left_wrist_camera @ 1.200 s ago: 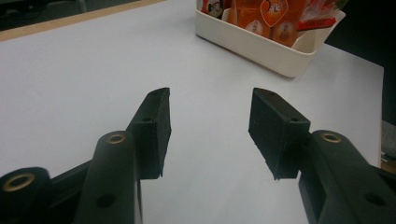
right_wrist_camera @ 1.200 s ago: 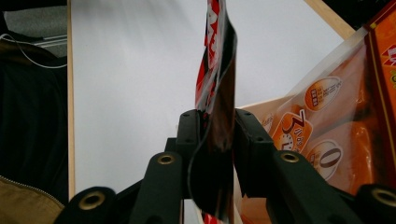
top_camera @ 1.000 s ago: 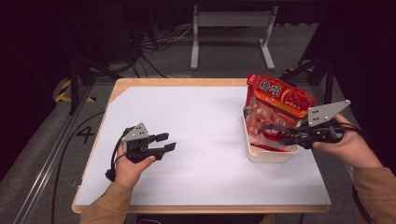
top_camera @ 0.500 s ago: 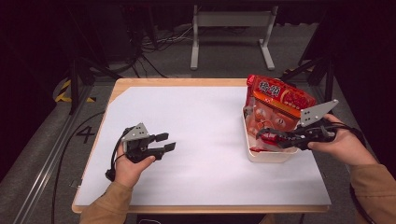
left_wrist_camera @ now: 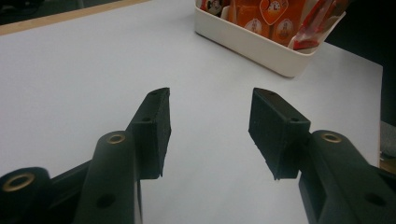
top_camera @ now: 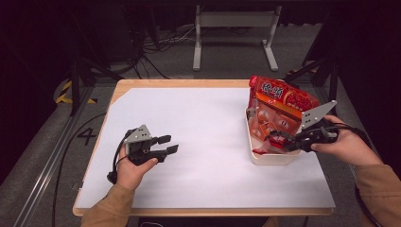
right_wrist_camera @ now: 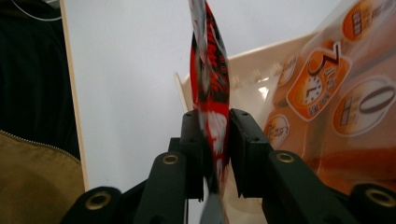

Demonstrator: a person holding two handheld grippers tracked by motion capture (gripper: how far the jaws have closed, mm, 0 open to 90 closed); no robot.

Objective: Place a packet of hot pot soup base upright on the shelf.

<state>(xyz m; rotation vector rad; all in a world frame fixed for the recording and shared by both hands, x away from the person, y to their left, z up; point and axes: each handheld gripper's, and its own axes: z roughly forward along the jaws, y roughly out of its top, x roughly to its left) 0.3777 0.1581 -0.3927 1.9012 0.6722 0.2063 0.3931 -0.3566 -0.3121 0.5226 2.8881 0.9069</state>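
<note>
Right claw just closing on edge of small red packet, inside white bin at table's right. Thin pinch: could slip on lifting, or drag big snack bag out. Left claw half open, empty, resting well apart.

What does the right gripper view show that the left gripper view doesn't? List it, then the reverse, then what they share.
Right gripper view: the right gripper, whose jaws have just been closing, pinches a red packet seen edge-on; a tan sleeve lies lower left. Left gripper view: the left gripper, jaws open and empty. Shared: the white table, the white bin and the orange packets in it.
</note>
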